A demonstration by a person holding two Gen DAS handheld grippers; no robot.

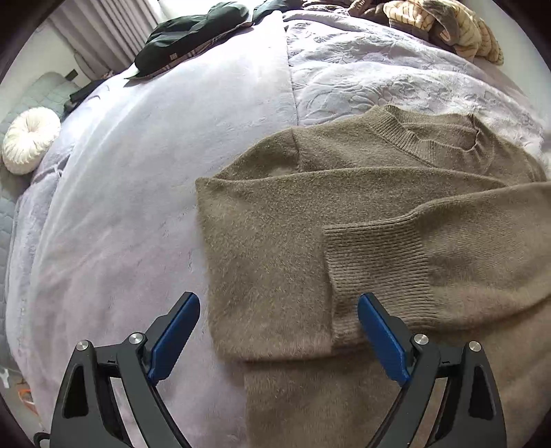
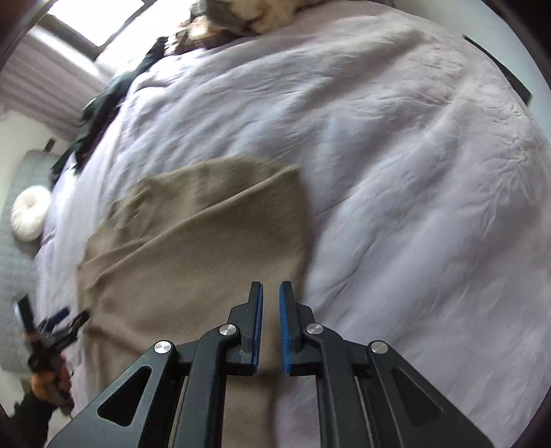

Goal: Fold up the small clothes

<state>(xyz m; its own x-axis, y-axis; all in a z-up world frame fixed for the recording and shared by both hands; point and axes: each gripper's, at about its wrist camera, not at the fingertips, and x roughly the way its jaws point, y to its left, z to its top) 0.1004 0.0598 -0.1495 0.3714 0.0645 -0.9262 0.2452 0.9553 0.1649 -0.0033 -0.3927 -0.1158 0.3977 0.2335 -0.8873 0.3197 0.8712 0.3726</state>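
A brown knit sweater lies flat on the lavender bed cover, filling the centre and right of the left wrist frame, neckline toward the upper right. Both sleeves are folded across the body, and one ribbed cuff rests at centre right. The left hand-held gripper hangs above the sweater's lower left edge, its blue-padded fingers spread wide and holding nothing. In the blurred right wrist frame, the right hand-held gripper sits at lower centre over the sweater's edge, its fingers close together with a narrow gap showing between them and nothing held. A white round cushion lies at far left, and dark clothes lie at upper left.
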